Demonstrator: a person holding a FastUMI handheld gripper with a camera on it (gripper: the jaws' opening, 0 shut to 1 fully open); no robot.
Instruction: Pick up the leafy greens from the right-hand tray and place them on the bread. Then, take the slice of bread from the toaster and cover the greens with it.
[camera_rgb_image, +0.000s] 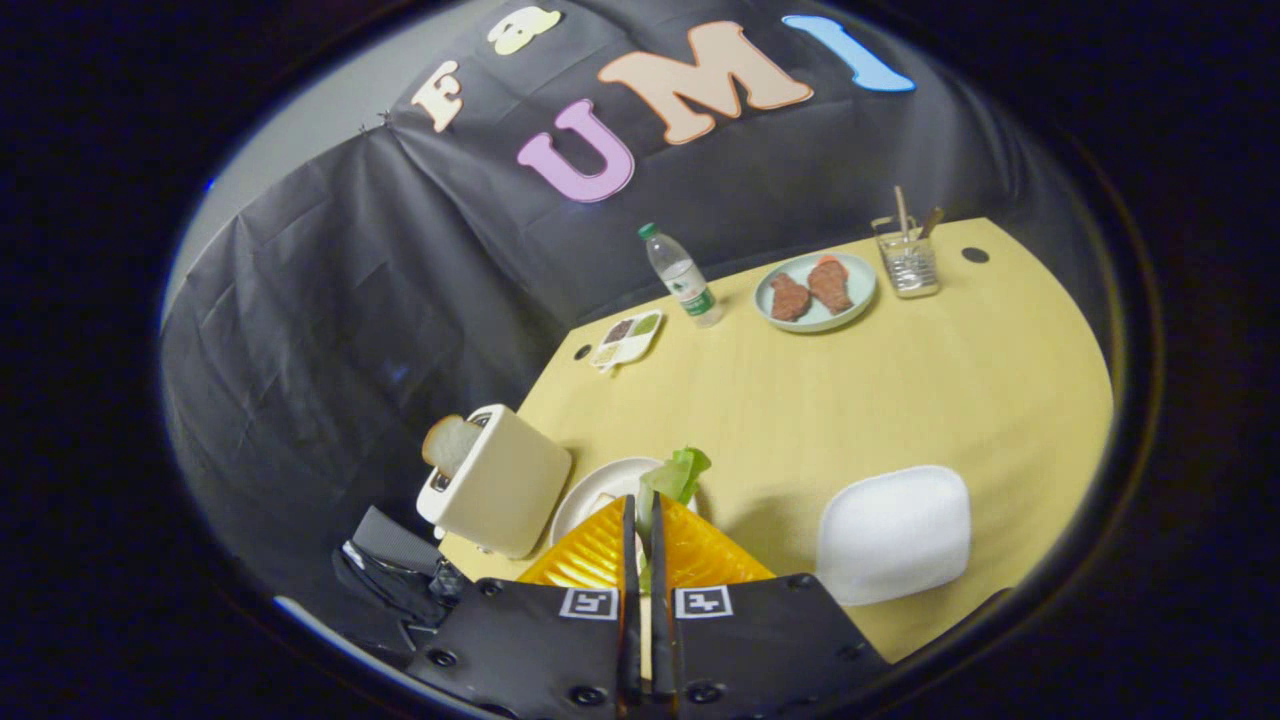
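My gripper is shut on the leafy greens, which stick up past the fingertips. Just under and beyond the fingers lies a round white plate; whatever sits on it is hidden by the fingers. To its left stands a cream toaster with a slice of bread poking out of its slot. The white rectangular tray to the right of the fingers is bare.
Farther back on the yellow table are a water bottle, a small divided dish, a pale green plate with two brown patties and a glass holder with sticks. Black gear sits below the toaster at the table's edge.
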